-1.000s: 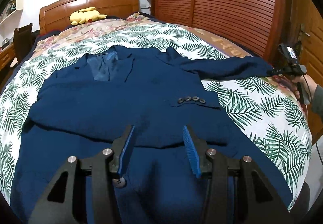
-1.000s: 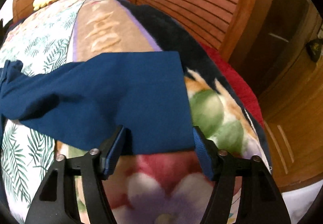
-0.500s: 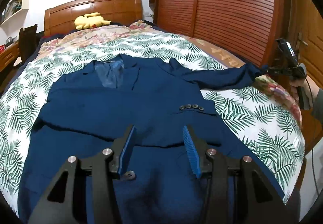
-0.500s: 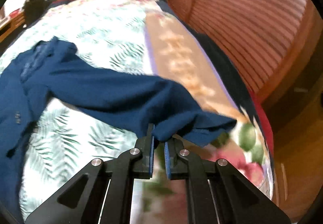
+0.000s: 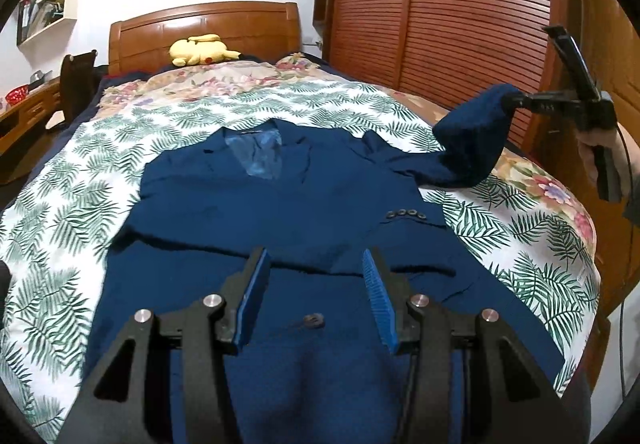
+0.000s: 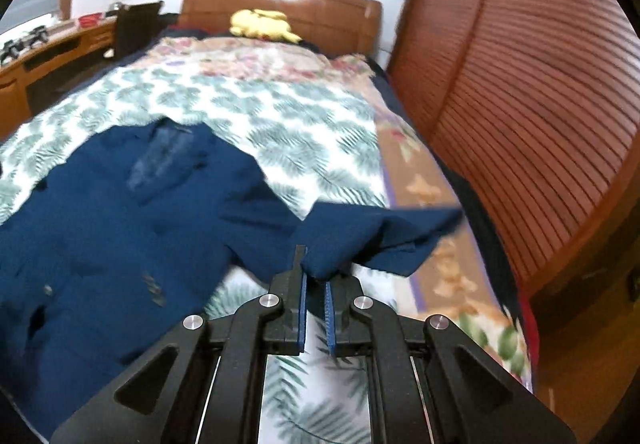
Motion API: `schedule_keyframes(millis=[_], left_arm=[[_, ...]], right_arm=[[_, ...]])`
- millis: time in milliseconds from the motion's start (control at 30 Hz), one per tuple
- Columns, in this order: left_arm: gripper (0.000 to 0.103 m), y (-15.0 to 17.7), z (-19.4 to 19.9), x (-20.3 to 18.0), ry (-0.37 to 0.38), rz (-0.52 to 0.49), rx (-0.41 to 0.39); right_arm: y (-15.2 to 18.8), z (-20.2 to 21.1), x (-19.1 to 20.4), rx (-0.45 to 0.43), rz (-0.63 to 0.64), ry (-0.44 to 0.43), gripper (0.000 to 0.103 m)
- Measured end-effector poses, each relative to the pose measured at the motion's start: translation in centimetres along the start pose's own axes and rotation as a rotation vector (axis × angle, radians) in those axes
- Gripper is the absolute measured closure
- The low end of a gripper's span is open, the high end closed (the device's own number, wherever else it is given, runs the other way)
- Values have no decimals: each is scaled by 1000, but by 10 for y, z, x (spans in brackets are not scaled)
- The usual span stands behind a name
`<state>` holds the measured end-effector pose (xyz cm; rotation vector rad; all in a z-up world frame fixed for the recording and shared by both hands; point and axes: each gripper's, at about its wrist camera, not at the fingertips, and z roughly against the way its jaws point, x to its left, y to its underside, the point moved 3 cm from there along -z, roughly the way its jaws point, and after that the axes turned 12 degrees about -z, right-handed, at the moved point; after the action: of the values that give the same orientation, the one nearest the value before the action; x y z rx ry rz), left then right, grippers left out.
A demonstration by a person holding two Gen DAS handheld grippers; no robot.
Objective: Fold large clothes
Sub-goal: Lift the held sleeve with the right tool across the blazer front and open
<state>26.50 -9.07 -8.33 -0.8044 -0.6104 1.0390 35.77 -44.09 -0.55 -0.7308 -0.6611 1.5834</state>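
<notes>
Right gripper (image 6: 314, 280) is clamped on the sleeve cuff (image 6: 360, 240) of the navy jacket (image 5: 288, 204), which lies flat on the bed (image 5: 60, 204). Carry the sleeve across the chest without dragging the body. Only the left wrist view shows the left gripper (image 5: 316, 300), jaws apart, empty, above the hem.

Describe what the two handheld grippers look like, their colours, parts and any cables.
Each gripper is a black plastic frame with triangular cut-outs and round silver bolts. The left gripper carries two blue ribbed pads on its fingers; the right gripper has the same blue pads. Seen from the left wrist, the right gripper has a black pistol-style handle, a flat black device on top and a thin dark cable.
</notes>
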Motion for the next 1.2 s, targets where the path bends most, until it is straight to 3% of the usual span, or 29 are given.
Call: schedule_keyframes(millis=[433, 733, 1033, 1200], left_arm=[[56, 16, 30, 44, -52, 40, -15], [56, 26, 50, 69, -83, 69, -28], [56, 36, 63, 94, -125, 98, -30], [56, 42, 72, 109, -145, 121, -35]], right_arm=[[-34, 12, 116, -83, 104, -81, 99], [-69, 50, 197, -170, 193, -180, 99], [-73, 90, 280, -234, 254, -342, 100], [-57, 91, 313, -205, 298, -399, 99]])
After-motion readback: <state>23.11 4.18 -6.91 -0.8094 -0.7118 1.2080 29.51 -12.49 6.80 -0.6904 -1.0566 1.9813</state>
